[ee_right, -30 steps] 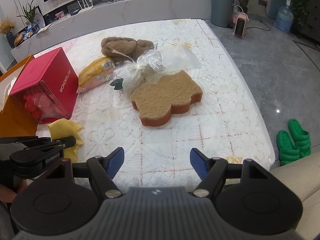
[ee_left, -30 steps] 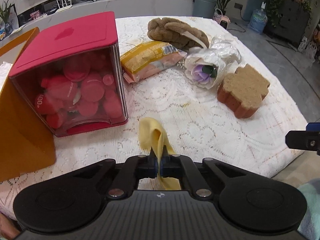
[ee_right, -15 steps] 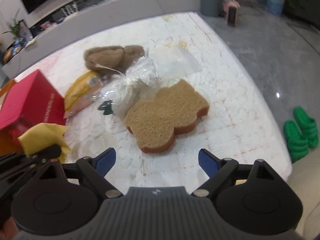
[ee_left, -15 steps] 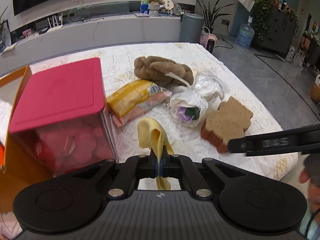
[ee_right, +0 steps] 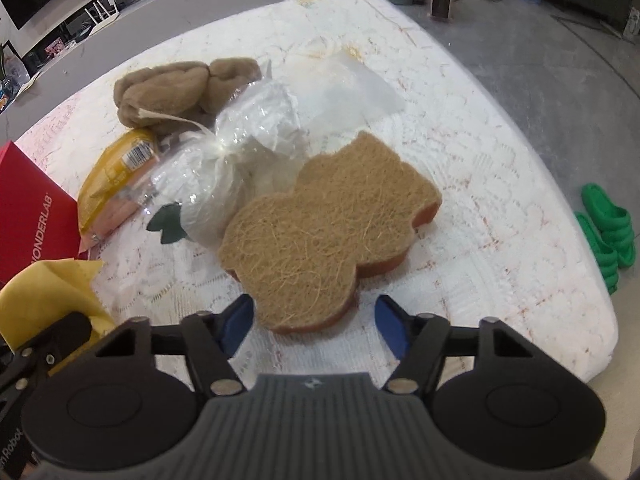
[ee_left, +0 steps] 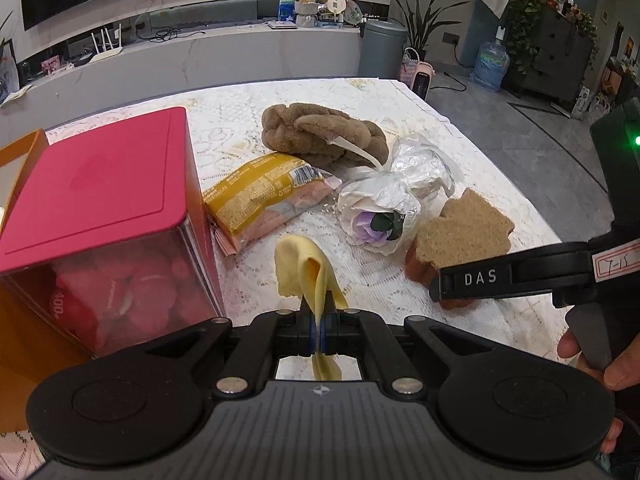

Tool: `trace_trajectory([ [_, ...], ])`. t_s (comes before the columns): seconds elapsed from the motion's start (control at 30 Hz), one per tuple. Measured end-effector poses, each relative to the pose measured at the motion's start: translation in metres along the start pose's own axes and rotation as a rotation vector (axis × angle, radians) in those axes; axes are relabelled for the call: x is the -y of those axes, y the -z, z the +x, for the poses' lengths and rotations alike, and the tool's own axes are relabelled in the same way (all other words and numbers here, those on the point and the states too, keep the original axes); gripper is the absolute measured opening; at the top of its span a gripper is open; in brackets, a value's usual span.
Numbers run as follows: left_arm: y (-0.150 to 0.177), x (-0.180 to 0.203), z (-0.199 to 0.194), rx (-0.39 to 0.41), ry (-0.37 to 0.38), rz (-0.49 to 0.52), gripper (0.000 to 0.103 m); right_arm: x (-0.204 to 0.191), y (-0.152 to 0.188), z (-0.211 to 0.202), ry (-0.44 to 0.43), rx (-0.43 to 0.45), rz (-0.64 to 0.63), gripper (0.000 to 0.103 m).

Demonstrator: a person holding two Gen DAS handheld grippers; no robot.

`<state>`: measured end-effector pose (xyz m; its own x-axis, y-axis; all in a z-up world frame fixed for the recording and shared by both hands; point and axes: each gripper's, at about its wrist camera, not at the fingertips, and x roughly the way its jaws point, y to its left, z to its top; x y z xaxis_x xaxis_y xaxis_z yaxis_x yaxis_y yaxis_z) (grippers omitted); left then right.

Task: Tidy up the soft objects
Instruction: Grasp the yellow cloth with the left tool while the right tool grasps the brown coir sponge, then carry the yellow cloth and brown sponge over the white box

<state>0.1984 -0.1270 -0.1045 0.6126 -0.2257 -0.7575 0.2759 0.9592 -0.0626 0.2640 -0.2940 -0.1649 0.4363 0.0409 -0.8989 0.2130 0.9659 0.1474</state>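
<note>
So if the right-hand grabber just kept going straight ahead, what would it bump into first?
Most likely the sponge. The right gripper has its jaws open on either side of the sponge's near edge, with nothing between them, though the exact gap is hard to judge.

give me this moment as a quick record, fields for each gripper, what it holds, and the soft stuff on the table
left gripper: shut on yellow cloth, lifted off the table
right gripper: open, blue pads either side of the near lobe of the brown sponge, not closed on it
brown sponge: flat on the lace tablecloth, fibrous top, orange underside
wrapped flower: in clear plastic, against the sponge's far side
snack packet: yellow, beside the red box
plush toy: brown, at the back
</note>
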Motion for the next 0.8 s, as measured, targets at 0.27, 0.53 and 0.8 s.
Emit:
trace_trajectory([
  [0.27,0.002,0.003,-0.007,0.003,-0.008,0.009,0.002,-0.002,0.005,-0.005,-0.025,0.017,-0.016,0.043],
  [0.53,0.004,0.003,-0.02,0.019,-0.011,0.013,0.002,-0.01,0.013,-0.025,-0.014,0.074,-0.069,0.041],
  [0.8,0.006,-0.003,-0.036,0.046,-0.008,0.005,0.002,-0.014,0.029,-0.056,-0.041,0.124,-0.094,0.041],
])
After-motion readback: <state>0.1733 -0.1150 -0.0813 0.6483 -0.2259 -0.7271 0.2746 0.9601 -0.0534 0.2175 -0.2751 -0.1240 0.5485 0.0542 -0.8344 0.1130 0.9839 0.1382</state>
